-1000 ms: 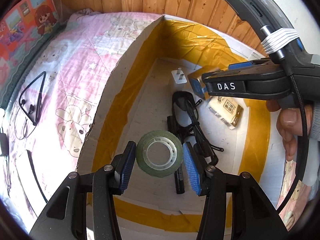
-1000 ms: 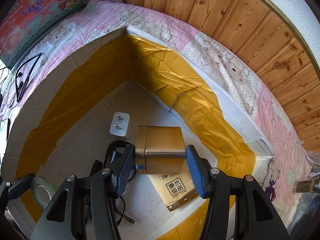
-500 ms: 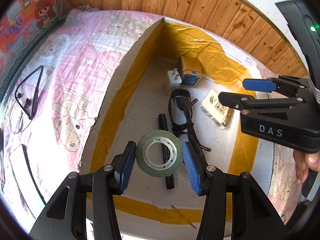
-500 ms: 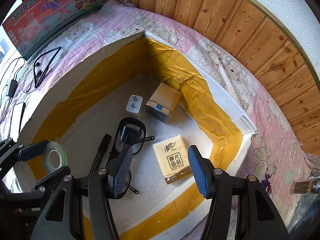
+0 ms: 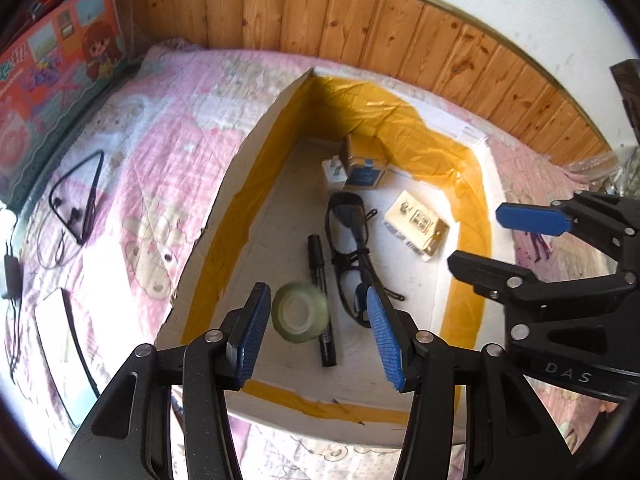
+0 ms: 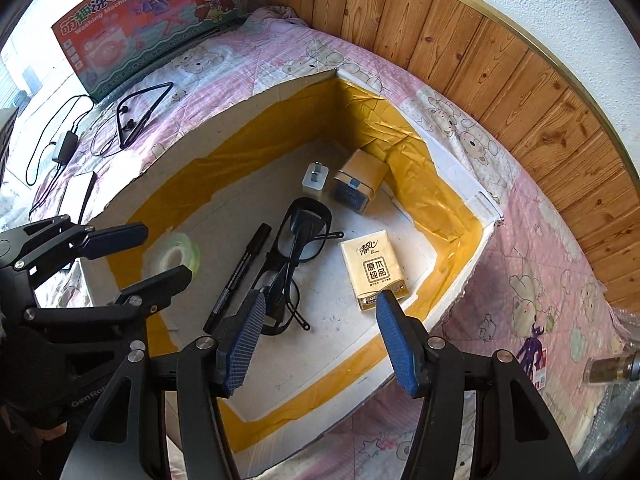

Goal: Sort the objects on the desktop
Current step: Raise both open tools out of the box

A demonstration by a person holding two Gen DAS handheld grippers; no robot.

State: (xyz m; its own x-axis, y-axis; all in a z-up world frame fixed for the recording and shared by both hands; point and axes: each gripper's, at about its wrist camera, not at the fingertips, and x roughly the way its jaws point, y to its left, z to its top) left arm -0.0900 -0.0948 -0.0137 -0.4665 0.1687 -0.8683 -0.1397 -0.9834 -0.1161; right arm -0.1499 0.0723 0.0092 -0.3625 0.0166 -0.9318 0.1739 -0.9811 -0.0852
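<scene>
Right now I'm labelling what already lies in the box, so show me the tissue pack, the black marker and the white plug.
tissue pack (image 6: 374, 270): right wrist view, on its printed top face.
black marker (image 6: 239, 272): right wrist view, mid-barrel.
white plug (image 6: 315, 178): right wrist view, on its pronged face.

Left gripper (image 5: 316, 336) angled steeply downward, jaws opening, blue pads (image 5: 250, 336) clear of anything on either side. Right gripper (image 6: 318, 340) likewise pitched steeply down, jaws spread wide, nothing gripped between pads. Grippers positioned side by side, near each other: right one visible at the right edge of the left wrist view, left one at the left edge of the right wrist view.
</scene>
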